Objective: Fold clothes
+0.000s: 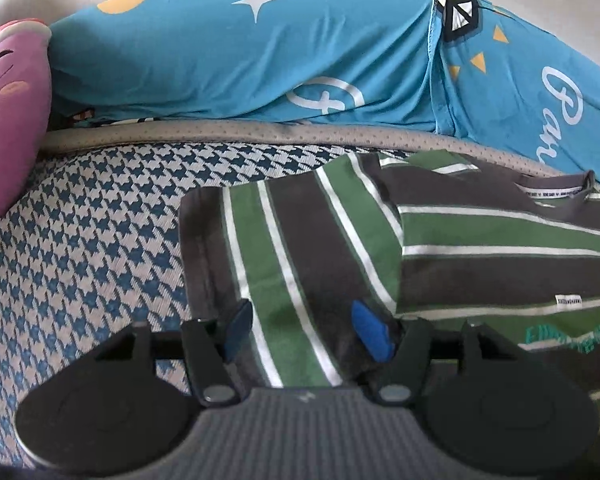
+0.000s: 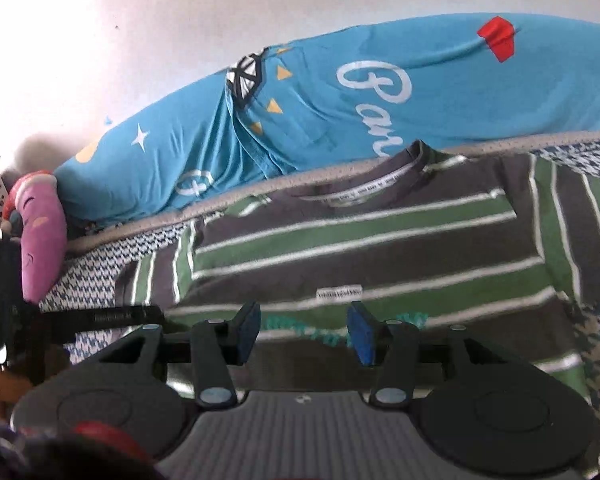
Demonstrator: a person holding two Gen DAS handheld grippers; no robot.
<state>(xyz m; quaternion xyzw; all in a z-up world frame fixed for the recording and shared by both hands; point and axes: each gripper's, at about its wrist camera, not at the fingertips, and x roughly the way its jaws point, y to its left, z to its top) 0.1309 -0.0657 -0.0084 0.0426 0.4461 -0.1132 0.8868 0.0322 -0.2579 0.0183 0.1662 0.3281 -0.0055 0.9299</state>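
1. Left wrist view: a blue quilt [image 1: 240, 60] lies along the back of a houndstooth bed cover [image 1: 92, 232].
2. A striped T-shirt [image 1: 480, 240] lies flat on that cover, one sleeve [image 1: 300, 248] spread out.
3. Left gripper [image 1: 302, 330] is spread over the sleeve.
4. Right gripper [image 2: 302, 330] is spread over the shirt's chest.

striped shirt [image 1: 480, 240]: right part cut off by left-wrist picture edge, lower hem hidden behind hand-held gripper body | chest lettering [image 2: 340, 326]: blurred, partly behind a fingertip, unreadable | neck label [image 2: 376, 186]: print too small | blue cover word [image 2: 376, 92]: end hidden behind shirt collar
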